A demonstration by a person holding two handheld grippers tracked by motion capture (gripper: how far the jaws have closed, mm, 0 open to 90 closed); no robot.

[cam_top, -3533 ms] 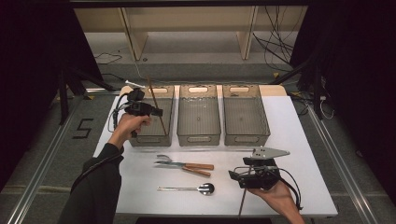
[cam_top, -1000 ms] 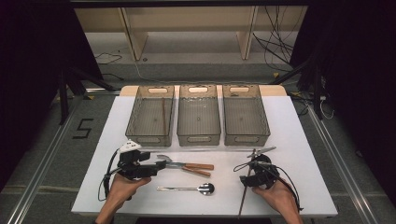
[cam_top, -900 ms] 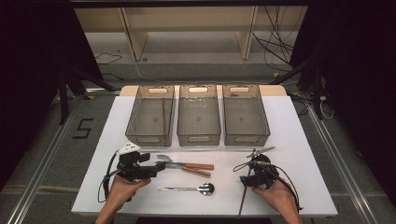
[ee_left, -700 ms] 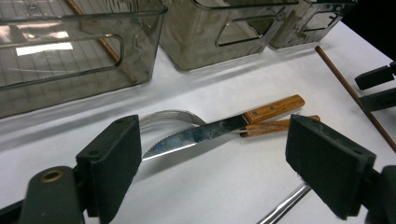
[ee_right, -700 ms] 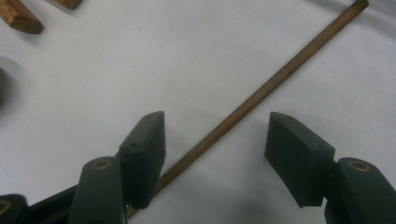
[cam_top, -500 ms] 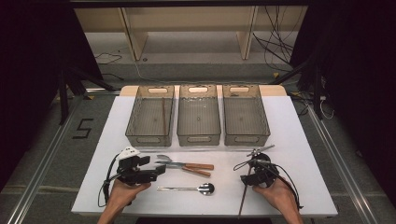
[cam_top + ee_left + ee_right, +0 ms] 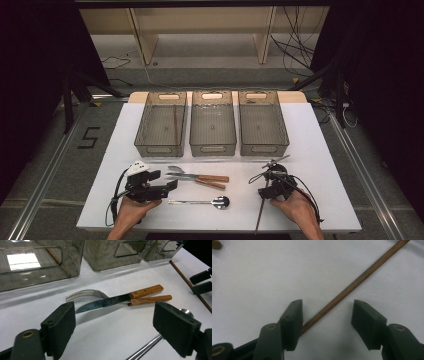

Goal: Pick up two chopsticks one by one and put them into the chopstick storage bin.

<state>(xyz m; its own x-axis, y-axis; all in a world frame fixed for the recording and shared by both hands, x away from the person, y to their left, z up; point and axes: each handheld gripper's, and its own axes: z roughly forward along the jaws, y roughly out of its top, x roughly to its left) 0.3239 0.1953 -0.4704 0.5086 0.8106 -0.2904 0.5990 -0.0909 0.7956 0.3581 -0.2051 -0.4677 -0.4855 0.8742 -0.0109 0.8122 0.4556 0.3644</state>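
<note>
I work at a white table (image 7: 330,150), with three clear bins (image 7: 212,122) in a row along its far side; the left bin (image 7: 161,125) has one thin wooden stick (image 7: 174,117) lying in it. Near my edge of the table lie a knife (image 7: 117,300) and a fork (image 7: 100,293) with wooden handles, side by side and crossing, and just nearer to me a spoon (image 7: 200,202), its bowl pointing right. My left gripper (image 7: 170,186) rests low at the left, jaws wide apart with nothing between them; in the left gripper view the knife and fork lie just beyond the jaws and the spoon's handle passes near the right-hand one. My right gripper (image 7: 325,315) is at the right side of the table, pointing down at a second thin stick (image 7: 352,286) that lies flat on the white top and runs from the table's near edge up toward the right bin. In the right gripper view this stick passes slantwise between my jaws, close against the left-hand pad (image 7: 293,320) and well clear of the right-hand one. Those jaws have just been closing in, yet they are not pinching the stick: it lies between them, unheld.
</note>
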